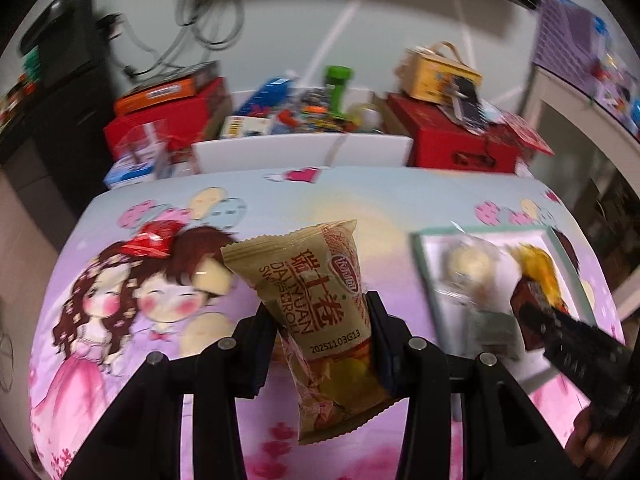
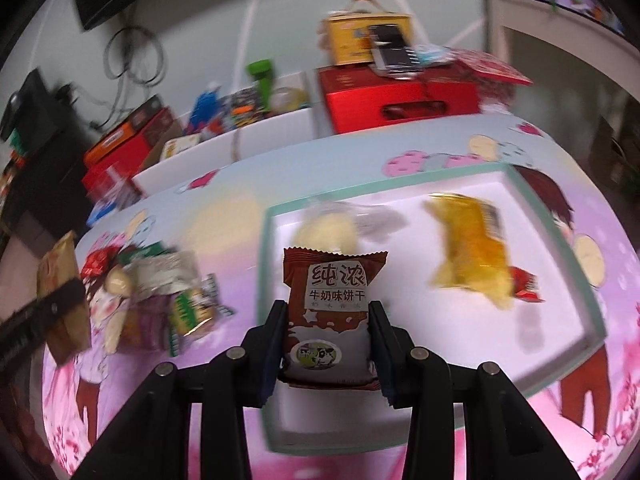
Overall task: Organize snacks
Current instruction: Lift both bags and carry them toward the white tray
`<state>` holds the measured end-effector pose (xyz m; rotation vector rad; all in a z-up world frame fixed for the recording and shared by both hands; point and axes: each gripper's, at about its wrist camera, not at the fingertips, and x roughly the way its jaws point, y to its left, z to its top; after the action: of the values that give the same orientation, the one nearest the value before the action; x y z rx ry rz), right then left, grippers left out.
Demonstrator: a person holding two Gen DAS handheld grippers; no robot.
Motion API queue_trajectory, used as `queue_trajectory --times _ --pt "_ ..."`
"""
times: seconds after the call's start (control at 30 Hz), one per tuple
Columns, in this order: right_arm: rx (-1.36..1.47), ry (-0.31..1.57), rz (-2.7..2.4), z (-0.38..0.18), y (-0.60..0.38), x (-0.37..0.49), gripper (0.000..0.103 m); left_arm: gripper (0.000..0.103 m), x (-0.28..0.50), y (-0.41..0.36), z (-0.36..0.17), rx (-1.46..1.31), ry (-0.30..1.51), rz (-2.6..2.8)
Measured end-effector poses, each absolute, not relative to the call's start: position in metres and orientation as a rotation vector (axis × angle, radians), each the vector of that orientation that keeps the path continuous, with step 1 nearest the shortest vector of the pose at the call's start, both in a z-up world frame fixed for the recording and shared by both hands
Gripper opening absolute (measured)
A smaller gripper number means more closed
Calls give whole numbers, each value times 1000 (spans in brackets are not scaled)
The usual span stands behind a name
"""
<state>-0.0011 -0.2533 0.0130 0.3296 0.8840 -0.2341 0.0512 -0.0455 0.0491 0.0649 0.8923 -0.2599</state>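
Left tongs (image 1: 320, 320): closed on a tan Swiss roll packet (image 1: 320, 304), gripped across its middle, packet upright and slightly tilted, held above the table (image 1: 360, 208), which wears a pink cartoon-print cloth.

Right tongs (image 2: 330, 320): closed on a brown milk biscuit packet (image 2: 332, 304), gripped at both side edges, packet upright, held over the near left part of the white tray (image 2: 552, 240).

White tray, teal rim: lies on the right half of the table. Contents: one clear-wrapped pale round pastry (image 2: 328, 232) toward the far left corner; one yellow packet (image 2: 472, 256) toward the right; one small red wrapped item (image 2: 526, 284) touching the yellow packet's lower right edge.

Loose snack pile (image 2: 172, 292): several mixed packets, green, purple and silver, heaped on the cloth left of the tray; details blurred.

Red wrapped candy (image 1: 154, 242): on the cloth, left of the Swiss roll packet, apart from the pile.

Behind the table: white bin (image 1: 304, 152) full of mixed goods; red boxes (image 1: 460, 140) either side; yellow handled box (image 1: 440, 72) atop the right red box.
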Motion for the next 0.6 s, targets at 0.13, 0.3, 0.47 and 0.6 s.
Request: queue_trajectory --times 0.13,0.3,0.47,0.6 --pt "372 878 -306 12 -283 -12 42 44 41 -85 43 114 911 -356" --pt "418 863 -380 11 -316 -26 43 44 23 -132 36 181 918 -465" --pt "464 858 -442 9 -343 -40 43 44 11 -169 29 240 919 -547" --pt "490 855 -474 7 -358 -49 43 44 10 -191 24 261 927 -588"
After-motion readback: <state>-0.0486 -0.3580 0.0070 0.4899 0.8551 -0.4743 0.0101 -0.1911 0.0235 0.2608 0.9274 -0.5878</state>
